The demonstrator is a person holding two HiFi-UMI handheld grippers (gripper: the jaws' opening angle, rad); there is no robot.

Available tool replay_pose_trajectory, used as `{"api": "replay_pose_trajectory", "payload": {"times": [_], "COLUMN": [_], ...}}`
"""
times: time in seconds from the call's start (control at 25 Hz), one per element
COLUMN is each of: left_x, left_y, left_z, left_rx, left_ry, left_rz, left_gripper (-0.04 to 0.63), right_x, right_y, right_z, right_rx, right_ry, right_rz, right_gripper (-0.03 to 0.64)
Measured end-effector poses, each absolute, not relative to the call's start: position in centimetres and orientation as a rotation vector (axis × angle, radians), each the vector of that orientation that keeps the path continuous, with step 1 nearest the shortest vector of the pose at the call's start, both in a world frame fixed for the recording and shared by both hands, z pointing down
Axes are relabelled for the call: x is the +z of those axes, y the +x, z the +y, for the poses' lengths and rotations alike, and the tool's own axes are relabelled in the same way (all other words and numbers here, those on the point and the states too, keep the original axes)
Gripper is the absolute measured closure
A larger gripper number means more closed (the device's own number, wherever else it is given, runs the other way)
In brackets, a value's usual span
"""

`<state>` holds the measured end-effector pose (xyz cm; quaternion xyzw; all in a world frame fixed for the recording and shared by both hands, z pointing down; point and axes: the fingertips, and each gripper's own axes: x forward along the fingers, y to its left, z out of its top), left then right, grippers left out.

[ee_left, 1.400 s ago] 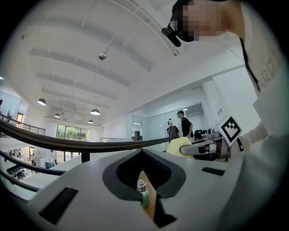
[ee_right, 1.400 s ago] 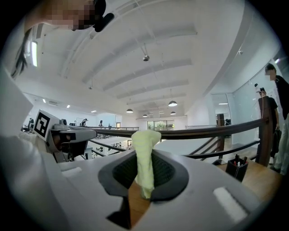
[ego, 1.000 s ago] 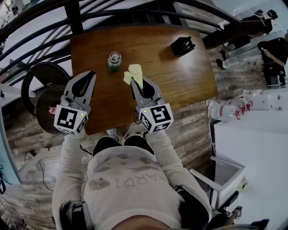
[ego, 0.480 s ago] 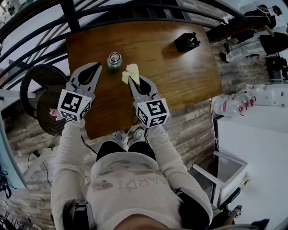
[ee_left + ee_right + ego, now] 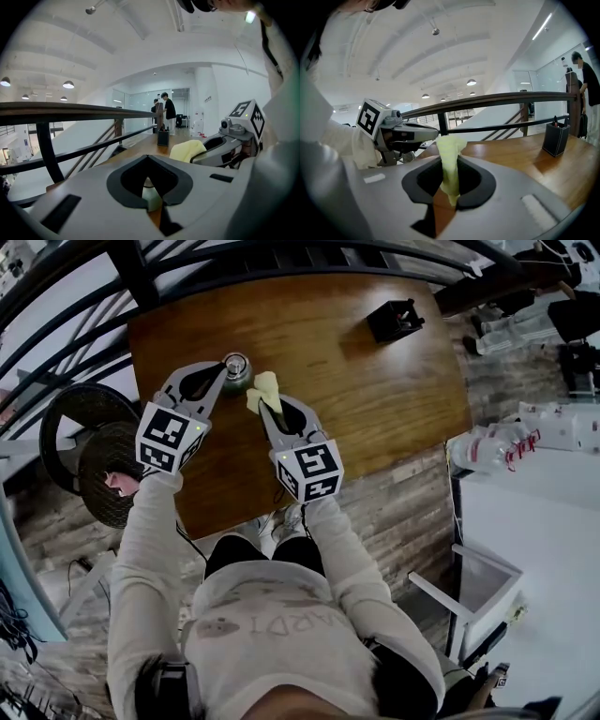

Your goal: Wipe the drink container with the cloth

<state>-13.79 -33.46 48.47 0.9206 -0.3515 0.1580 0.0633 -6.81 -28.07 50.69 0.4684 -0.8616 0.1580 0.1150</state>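
A small green drink bottle (image 5: 236, 365) with a metal cap stands on the wooden table (image 5: 375, 399), near its far left. My left gripper (image 5: 221, 372) is shut, its tips right up against the bottle's near-left side. In the left gripper view only a pale sliver of the bottle (image 5: 151, 197) shows past the jaws. My right gripper (image 5: 262, 408) is shut on a yellow cloth (image 5: 263, 390), which sticks out beyond the tips just right of the bottle. The cloth (image 5: 450, 164) stands up between the jaws in the right gripper view, with the left gripper (image 5: 433, 135) beside it.
A black pen holder (image 5: 394, 320) stands at the table's far right. A dark railing (image 5: 131, 277) runs along the far and left edges. A round dark stool (image 5: 89, 456) is on the left, a white table (image 5: 534, 559) on the right. People stand far off (image 5: 166, 112).
Both grippers have moved forward toward the bottle. The left one has swung right until its tips reach the bottle. The cloth has come closer to the bottle.
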Motion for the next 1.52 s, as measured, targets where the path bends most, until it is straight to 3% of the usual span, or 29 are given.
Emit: {"api": "replay_pose_trajectory", "payload": {"times": [0.44,0.88,1.52], "left_x": [50.4,50.0,50.4], "left_y": [-13.2,-13.0,-13.0], "left_z": [-34.4,-34.5,-34.8], "left_rx": [0.592,0.501,0.453], "left_ry": [2.787,2.789,2.777], "left_rz": [-1.028,-0.981,-0.965], "left_gripper": [0.591,0.591,0.591], "right_x": [53.1,55.3,61.0], "right_y": [-7.3,-11.3,-10.6], "right_z": [-29.3,-31.4,-31.3], "right_rx": [0.499,0.480,0.595], "right_ry": [1.327,1.175,1.102], "right_rz": [-2.509,-2.512,-2.407], "right_gripper": [0.552,0.552,0.555]}}
